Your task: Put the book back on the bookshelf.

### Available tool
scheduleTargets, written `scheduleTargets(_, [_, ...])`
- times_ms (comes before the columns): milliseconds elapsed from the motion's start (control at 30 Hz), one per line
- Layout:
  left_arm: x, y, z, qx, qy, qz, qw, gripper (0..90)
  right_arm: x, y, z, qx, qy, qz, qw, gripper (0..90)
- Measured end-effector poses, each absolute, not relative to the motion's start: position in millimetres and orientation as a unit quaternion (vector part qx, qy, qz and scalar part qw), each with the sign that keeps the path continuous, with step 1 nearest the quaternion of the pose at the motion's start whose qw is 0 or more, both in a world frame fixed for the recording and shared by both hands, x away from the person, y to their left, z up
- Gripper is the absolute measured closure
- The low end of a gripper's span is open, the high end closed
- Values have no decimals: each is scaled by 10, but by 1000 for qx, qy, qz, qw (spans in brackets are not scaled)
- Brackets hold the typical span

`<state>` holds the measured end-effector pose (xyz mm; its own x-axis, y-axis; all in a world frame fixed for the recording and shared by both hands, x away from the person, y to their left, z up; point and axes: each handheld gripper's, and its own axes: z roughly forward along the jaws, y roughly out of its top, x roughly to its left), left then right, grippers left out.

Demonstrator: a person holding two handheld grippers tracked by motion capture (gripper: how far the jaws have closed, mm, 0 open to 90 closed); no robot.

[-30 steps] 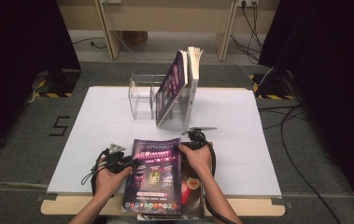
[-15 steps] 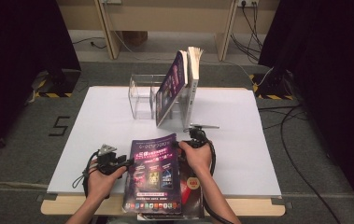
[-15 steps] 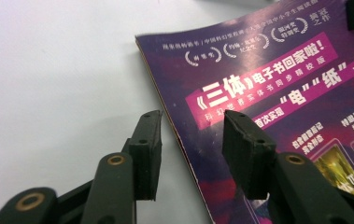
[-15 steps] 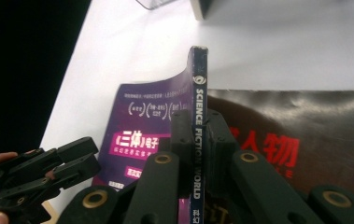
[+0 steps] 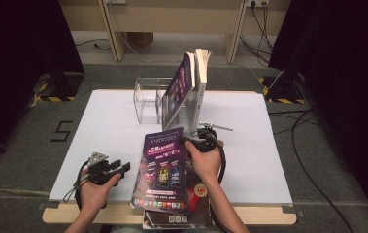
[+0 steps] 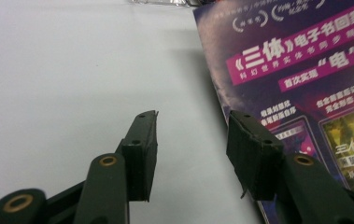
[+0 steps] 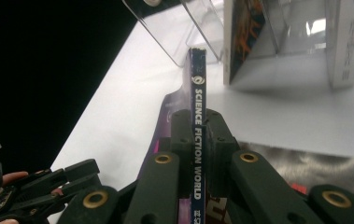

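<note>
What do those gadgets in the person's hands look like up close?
Each hand grips a black tool. The left gripper carries a grey three-cornered plate on top and trails a looping black cable. The right gripper is black too, with a cable curling by the wrist. Its jaws are flat black bars joined with brass-coloured rivets. The forearms are bare, with no sleeves in sight.

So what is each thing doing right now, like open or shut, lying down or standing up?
Left hand-held gripper: open, nothing between its jaws, which have just been opening.
Right hand-held gripper: shut on the magazine's spine.
Magazine: closed, far end lifted off the table.
Clear rack: upright on the table.
Books in the rack: closed, leaning.
Lower magazine: lying flat.
</note>
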<state>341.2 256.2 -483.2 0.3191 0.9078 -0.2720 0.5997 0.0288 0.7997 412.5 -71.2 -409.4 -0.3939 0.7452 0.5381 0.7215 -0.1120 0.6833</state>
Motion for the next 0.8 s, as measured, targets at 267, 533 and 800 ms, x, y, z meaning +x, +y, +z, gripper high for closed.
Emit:
scheduleTargets(267, [3407,2569,-4830,673,557,172,454,525,4005,-656,-3904,522,666,529,59,850])
scheduleTargets(533, [3410,2590,-4834,669,559,174,458,524,3892,-647,-3639,499,653,561,103,850])
scheduleTargets(800, [3411,2558,-4853,671,557,173,458,524,3887,-699,-3439,485,635,584,144,850])
